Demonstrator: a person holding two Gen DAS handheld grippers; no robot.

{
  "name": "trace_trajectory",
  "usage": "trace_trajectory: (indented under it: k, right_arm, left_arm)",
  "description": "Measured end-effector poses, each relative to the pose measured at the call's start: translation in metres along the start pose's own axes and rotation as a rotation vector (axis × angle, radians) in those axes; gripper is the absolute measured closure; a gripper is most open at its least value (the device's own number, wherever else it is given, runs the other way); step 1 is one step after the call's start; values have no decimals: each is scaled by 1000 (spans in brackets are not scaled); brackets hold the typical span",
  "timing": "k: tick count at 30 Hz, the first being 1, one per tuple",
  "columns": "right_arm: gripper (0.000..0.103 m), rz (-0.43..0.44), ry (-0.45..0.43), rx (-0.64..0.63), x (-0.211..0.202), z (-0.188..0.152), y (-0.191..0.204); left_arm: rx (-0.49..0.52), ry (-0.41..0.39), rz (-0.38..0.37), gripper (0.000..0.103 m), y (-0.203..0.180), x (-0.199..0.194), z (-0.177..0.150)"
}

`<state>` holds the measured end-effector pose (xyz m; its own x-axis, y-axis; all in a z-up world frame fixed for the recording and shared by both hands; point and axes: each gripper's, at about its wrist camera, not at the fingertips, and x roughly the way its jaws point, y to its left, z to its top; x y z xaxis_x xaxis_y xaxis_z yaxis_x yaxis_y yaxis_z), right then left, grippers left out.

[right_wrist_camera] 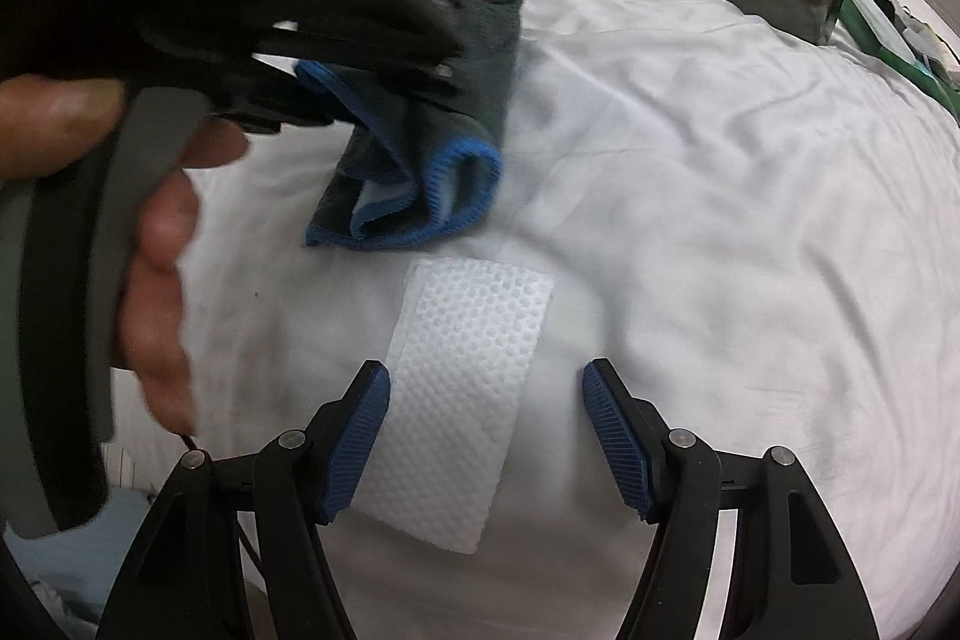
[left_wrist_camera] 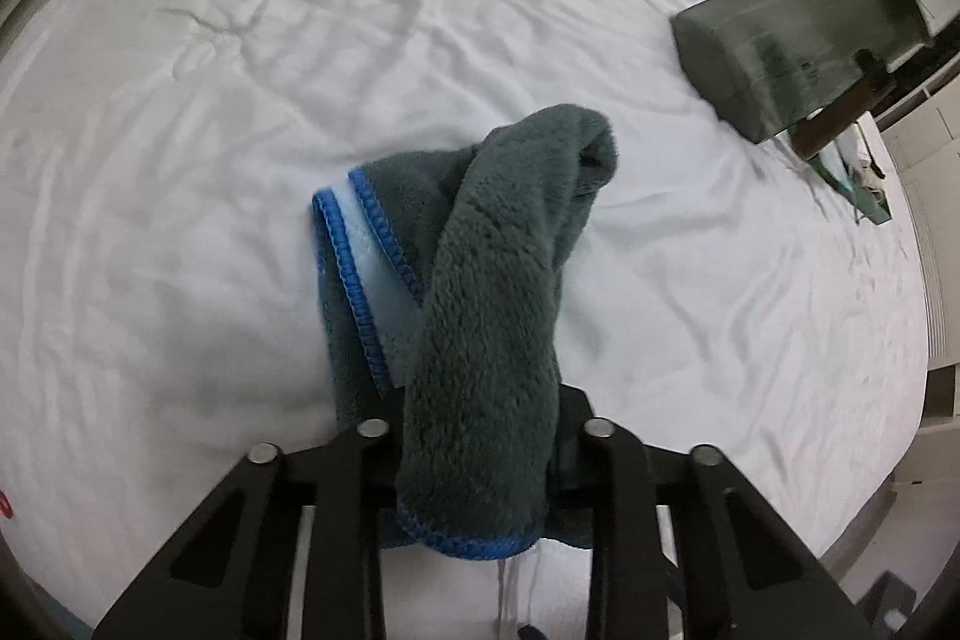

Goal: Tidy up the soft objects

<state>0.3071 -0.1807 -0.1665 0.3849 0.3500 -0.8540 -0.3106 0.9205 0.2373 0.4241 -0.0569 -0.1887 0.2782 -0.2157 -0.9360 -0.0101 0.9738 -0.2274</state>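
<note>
The left gripper (left_wrist_camera: 477,451) clenches the grey towel (left_wrist_camera: 480,280). The right gripper (right_wrist_camera: 486,436) (released) straddles the white cloth (right_wrist_camera: 462,394), whose long axis runs straight ahead between its fingers.

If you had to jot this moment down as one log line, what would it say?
left gripper: shut on grey towel | right gripper: open, over white cloth | surface: white bed sheet

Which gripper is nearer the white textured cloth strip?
Right. The right gripper is open with its fingers either side of the white strip. The left gripper is farther up the bed, shut on the grey towel.
</note>
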Motion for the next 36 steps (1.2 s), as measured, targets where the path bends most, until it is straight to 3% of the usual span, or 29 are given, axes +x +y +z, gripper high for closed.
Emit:
trace_trajectory:
  k: [6,12,16,21,28,31,36]
  right_arm:
    - [36,2,-11,-6,-15,-3,-2]
    - [36,10,-30,-12,-31,-1,-10]
    - [36,15,-43,-6,-45,-2,-23]
    - [36,2,-51,2,-66,-7,-44]
    - [36,-62,-64,47,-109,-13,-104]
    - [36,-92,-67,84,-125,-14,-135]
    - [36,-140,-75,158,-147,-17,-184]
  left_arm:
    - [-5,-57,-11,85,-4,-31,4]
    - [8,-148,26,85,-8,-81,13]
    - [32,-167,-12,85,-32,-105,17]
    - [98,-136,-153,85,-97,-112,24]
    - [235,-135,-330,85,-228,-92,53]
    - [268,-136,-376,85,-285,-72,76]
    - [274,-193,-372,85,-365,-33,127]
